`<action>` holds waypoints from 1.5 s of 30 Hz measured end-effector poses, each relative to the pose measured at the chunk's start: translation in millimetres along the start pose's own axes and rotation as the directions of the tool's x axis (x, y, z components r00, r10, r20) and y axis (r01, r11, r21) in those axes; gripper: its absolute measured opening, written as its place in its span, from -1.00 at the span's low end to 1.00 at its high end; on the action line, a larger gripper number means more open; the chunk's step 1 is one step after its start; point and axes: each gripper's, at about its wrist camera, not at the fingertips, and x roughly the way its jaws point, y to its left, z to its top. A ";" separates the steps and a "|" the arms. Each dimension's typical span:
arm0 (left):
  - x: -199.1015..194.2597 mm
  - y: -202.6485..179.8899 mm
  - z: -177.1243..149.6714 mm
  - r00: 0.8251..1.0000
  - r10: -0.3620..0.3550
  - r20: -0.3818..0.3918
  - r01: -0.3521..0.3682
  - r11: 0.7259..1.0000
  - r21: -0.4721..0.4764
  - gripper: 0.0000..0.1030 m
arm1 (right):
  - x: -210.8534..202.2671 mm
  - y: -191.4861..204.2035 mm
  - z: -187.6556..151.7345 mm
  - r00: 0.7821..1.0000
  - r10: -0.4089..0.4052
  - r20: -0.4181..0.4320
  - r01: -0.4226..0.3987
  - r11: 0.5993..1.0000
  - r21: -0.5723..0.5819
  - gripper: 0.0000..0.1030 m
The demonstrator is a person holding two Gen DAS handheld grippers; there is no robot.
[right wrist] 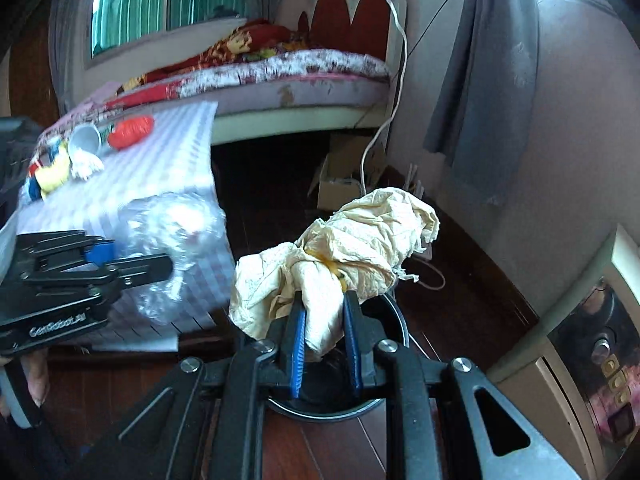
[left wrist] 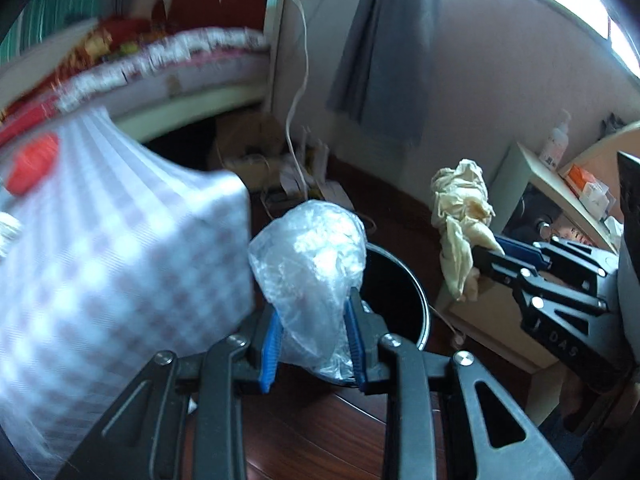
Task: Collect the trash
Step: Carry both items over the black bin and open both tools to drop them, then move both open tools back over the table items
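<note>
left gripper [left wrist: 314, 344] pinches a crumpled clear plastic bag [left wrist: 308, 260], right gripper [right wrist: 324, 344] clamps a wad of yellowish paper [right wrist: 352, 240], both above the black bin [left wrist: 404, 292]. neither dropped yet; more litter [right wrist: 80, 152] waits on the checked table [right wrist: 168, 160].

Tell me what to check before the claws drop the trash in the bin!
1. Left claw grips the plastic bag: ok.
2. Right claw grips the crumpled paper: ok.
3. Black bin open, no lid: ok.
4. Bag over the bin's mouth: cannot tell, seems near its edge.
5. Paper over the bin: cannot tell, it hides the bin's mouth.
6. Room left inside the bin: cannot tell.
</note>
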 end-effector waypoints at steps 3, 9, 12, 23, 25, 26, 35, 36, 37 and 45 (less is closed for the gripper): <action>20.2 -5.8 -2.3 0.999 -0.011 -0.033 0.011 1.000 0.001 -0.40 | 17.3 -11.0 -12.2 0.999 0.021 -0.041 -0.022 0.999 -0.026 -0.64; 49.7 -7.0 2.4 0.995 -0.035 -0.091 0.037 0.999 0.018 -0.40 | 54.9 -17.7 -23.1 0.992 0.066 -0.111 -0.072 0.996 -0.052 -0.63; 61.7 -10.7 1.1 0.991 -0.058 -0.121 0.062 0.998 0.032 -0.35 | 74.3 -20.1 -26.2 0.985 0.086 -0.150 -0.095 0.994 -0.050 -0.63; 48.1 12.1 -15.5 0.990 0.095 -0.101 -0.099 0.995 -0.031 0.99 | 100.1 -57.7 -44.9 0.964 -0.009 -0.264 0.010 1.000 0.003 0.87; 25.1 14.8 -20.1 0.984 0.165 -0.061 -0.168 0.985 -0.034 0.99 | 90.7 -59.2 -42.4 0.969 -0.016 -0.245 0.022 0.999 0.025 0.98; 17.5 15.4 -21.4 0.982 0.185 -0.047 -0.187 0.982 -0.033 0.99 | 83.9 -56.6 -41.3 0.972 -0.023 -0.235 0.031 0.999 0.031 0.98; -27.0 28.3 -31.2 0.960 0.281 0.000 -0.280 0.958 -0.056 0.99 | 56.7 -7.9 -17.5 0.986 -0.016 -0.166 0.016 1.000 0.001 0.98; -31.9 30.0 -30.9 0.958 0.287 0.005 -0.286 0.956 -0.058 0.99 | 54.3 -2.1 -14.9 0.987 -0.012 -0.162 0.011 1.000 -0.003 0.98; -36.7 32.8 -32.3 0.956 0.295 0.011 -0.293 0.954 -0.061 0.99 | 51.0 3.5 -13.1 0.988 -0.009 -0.156 0.008 1.000 -0.005 0.98; -54.0 54.3 -19.7 0.938 0.341 0.066 -0.334 0.937 -0.100 0.99 | 22.9 44.1 7.4 0.996 0.029 -0.082 -0.029 1.000 0.003 0.98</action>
